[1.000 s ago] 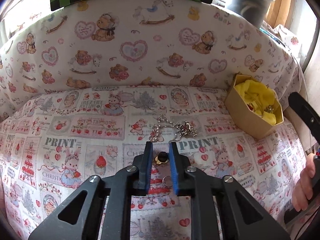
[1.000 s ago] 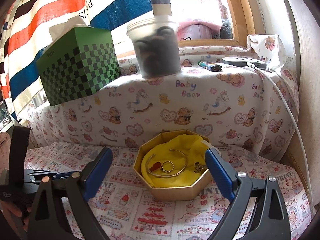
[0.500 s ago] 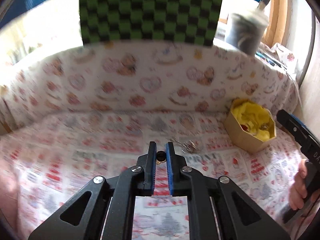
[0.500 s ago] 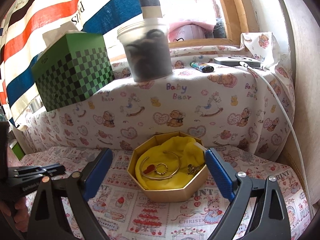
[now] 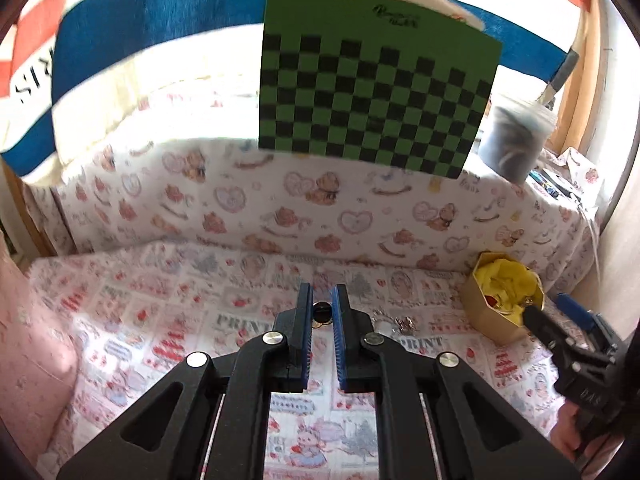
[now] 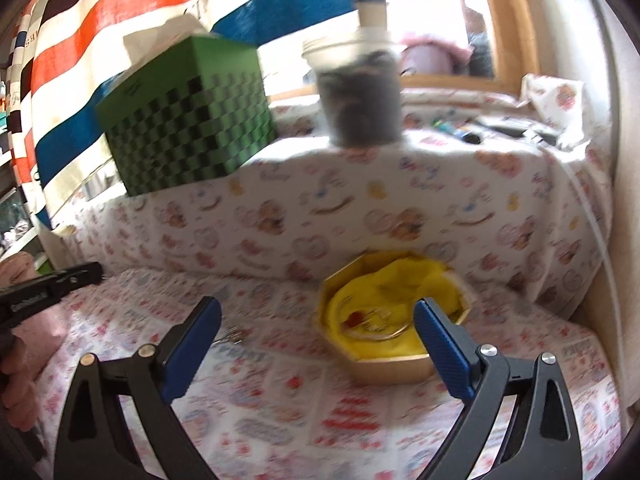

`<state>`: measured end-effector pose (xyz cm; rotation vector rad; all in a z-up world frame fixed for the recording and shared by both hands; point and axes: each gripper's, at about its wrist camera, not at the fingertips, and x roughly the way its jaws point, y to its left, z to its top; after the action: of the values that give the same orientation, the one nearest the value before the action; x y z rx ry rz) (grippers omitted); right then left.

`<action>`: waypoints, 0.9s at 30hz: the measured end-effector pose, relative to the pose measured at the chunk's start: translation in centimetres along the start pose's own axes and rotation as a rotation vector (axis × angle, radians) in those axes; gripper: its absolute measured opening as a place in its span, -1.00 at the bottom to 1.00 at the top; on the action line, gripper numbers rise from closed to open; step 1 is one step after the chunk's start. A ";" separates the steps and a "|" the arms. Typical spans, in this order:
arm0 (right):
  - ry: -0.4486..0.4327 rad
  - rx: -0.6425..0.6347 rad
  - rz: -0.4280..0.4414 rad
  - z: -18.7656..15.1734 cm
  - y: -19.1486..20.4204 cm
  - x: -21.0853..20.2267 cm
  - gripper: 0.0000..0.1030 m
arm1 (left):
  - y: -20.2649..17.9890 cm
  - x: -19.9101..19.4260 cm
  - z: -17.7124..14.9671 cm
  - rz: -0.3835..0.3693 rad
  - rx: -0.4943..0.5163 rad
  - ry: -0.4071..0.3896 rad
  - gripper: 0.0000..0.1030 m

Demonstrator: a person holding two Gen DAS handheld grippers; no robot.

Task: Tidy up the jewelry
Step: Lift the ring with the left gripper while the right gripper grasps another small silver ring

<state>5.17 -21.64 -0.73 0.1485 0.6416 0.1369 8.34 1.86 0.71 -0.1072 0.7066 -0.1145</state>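
My left gripper (image 5: 321,308) is shut on a small gold ring with a dark stone (image 5: 322,312) and holds it above the patterned cloth. A silver chain (image 5: 394,322) lies on the cloth just right of it; it shows faintly in the right wrist view (image 6: 232,336). The gold octagonal box with yellow lining (image 5: 502,300) stands at the right and holds a bangle, a ring and a red piece (image 6: 372,320). My right gripper (image 6: 316,332) is wide open and empty, in front of the box (image 6: 394,368).
A green checkered box (image 5: 372,92) (image 6: 188,128) and a plastic jar (image 5: 516,140) (image 6: 360,92) stand on the raised cloth ledge behind. A white cable (image 6: 596,228) runs down the right side. A striped cloth hangs at the back.
My left gripper has closed on the gold ring and lifted it off the cloth, tilting up. My right gripper has shifted left, so the box now sits toward its right finger.
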 end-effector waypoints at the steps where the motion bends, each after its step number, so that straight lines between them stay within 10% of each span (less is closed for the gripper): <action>1: 0.025 0.000 0.010 0.0 0.5 0.4 0.87 | 0.0 0.2 -0.1 0.014 -0.003 0.009 -0.83; 15: 0.421 -0.096 0.056 -3.3 9.2 8.4 -0.51 | 3.4 2.4 -0.1 0.160 -0.091 0.076 -0.83; 27: 0.451 -0.168 0.013 -3.8 12.2 9.6 -0.69 | 6.0 3.0 0.2 0.212 -0.156 0.079 -0.83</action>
<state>9.50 -7.62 -7.15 -0.0440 1.0745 0.2394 11.21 7.42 -1.90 -0.1767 0.8016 0.1407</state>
